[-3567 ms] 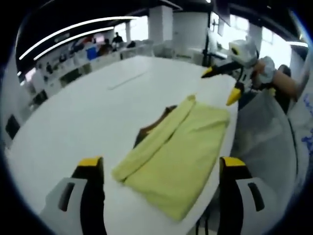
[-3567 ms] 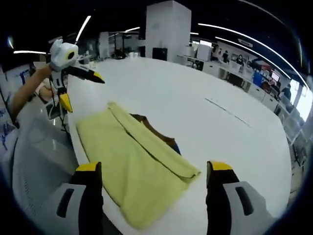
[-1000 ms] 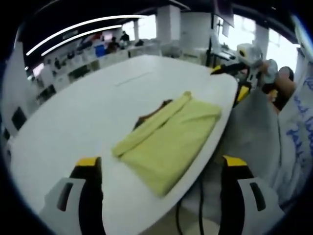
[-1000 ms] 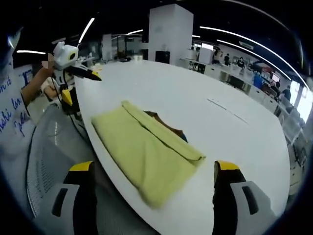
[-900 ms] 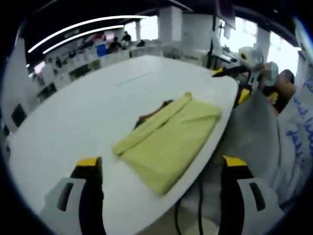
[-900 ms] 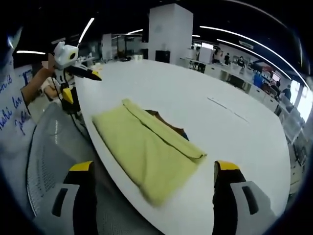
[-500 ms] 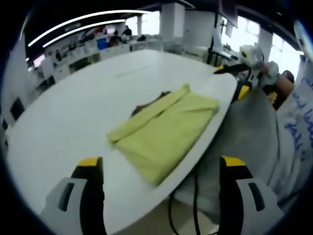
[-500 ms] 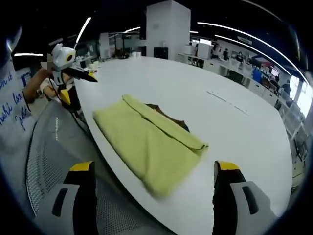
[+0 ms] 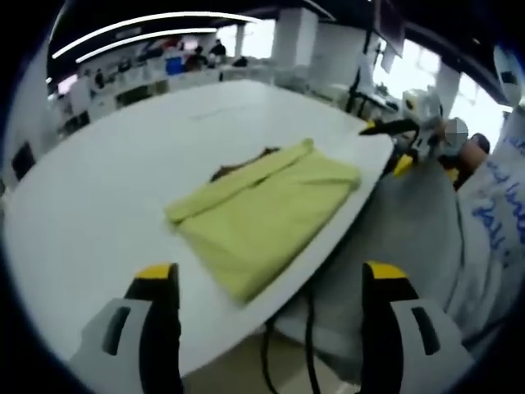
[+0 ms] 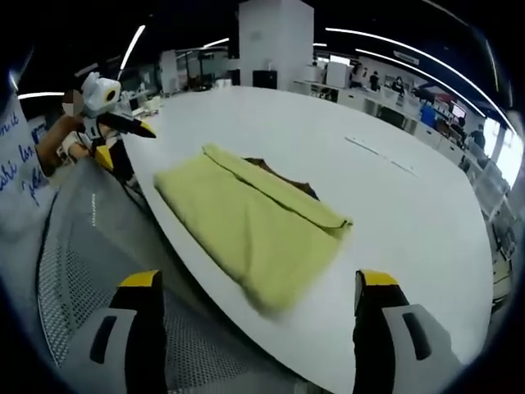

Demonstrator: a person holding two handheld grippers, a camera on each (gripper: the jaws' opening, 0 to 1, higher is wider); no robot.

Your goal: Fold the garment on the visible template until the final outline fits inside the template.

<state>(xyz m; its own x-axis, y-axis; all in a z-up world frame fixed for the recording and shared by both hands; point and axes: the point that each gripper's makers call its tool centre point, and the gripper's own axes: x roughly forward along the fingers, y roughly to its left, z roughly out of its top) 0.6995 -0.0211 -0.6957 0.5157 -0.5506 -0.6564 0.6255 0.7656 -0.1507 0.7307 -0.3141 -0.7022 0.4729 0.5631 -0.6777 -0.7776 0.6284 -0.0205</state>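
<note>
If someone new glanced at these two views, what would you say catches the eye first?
The folded yellow garment, lying near the edge of the big white table, stands out at once, with a brown template peeking from under its far side. Both grippers hover off the table with jaws open, and the left gripper shows at the right gripper view's left.

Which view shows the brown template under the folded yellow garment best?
The right gripper view: the brown template peeks out past the yellow garment with a clearer edge. The left gripper view shows a thinner brown sliver behind the garment.
</note>
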